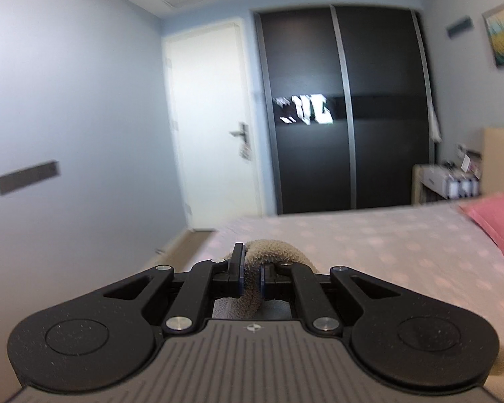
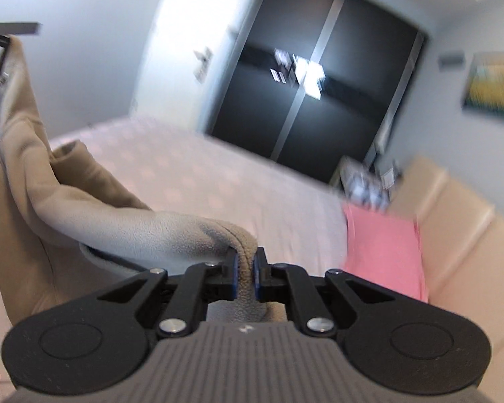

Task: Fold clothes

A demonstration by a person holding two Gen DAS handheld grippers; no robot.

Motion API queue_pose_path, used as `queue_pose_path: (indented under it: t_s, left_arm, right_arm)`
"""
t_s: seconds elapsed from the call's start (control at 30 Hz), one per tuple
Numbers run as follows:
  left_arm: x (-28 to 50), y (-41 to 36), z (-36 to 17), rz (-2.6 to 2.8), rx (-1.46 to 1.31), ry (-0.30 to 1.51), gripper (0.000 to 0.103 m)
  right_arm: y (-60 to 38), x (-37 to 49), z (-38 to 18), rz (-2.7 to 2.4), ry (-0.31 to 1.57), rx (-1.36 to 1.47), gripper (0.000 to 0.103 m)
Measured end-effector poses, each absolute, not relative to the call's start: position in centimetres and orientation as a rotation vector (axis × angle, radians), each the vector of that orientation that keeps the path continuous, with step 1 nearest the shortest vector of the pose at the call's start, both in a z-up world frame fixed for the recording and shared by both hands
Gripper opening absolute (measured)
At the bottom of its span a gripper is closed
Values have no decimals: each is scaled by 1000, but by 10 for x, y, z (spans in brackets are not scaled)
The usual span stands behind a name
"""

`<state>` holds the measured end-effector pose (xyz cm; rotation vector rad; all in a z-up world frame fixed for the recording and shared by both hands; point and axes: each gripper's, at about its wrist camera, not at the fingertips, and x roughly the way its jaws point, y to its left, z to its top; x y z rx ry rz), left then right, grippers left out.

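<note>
The left claw (image 1: 250,277) is clamping a bunched fold of beige fleece garment (image 1: 268,255) between its blue-edged pads, the cloth bulging up toward twelve o'clock just past the fingertips and a strip of it trailing back under the claw. The right claw (image 2: 246,277) is likewise pinching a thick edge of the same garment (image 2: 127,225), so neither claw is free.

In the right wrist view the fleece is running from the pads out toward ten o'clock as a long sagging band, then rising steeply to the upper left corner, where another dark tool tip, probably the left claw, is holding it. So the garment's long axis is stretching between the two claws, hanging in the air above the bed (image 2: 218,174), with loose folds drooping below. Both hands are equally engaged, one at each end.

The garment is looking soft, pale tan and nubbly, with a smoother greyish inner face and what may be a zipper near the top left.

Beyond it a dotted bedsheet, a pink pillow (image 2: 382,245) at three o'clock, and a dark wardrobe (image 2: 319,84) are showing.
</note>
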<state>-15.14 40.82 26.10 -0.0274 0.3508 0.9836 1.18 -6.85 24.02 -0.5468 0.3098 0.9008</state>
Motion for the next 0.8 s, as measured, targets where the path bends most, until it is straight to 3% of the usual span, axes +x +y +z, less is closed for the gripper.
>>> queue_pose_path:
  t_s: [0.3,0.47,0.53,0.6,0.67,0.77,0.8]
  left_arm:
    - [15,380,159,683,-64,551,6]
    - [69,363,106,550,-113,667,10]
    - [65,352,90,522,-109,716,18]
    - [60,344,79,490,-83,753,44]
    - [51,334,70,473,-55,779,57]
    - [37,322,60,471,-39,800,60]
    - [31,319,57,467,-45,803,60]
  right_arm:
    - [-150,135,124,484,624,-493,9]
    - [-164,173,67,399,729,-582,9]
    - [-157,183,46,390,742,-621,9]
    - [-146,195,32,393,759,-656,11]
    - [-143,201,24,408,772,-670,12]
    - [-142,194,30,399,724,-682,21]
    - [-142,188,36,390,686,-692,36]
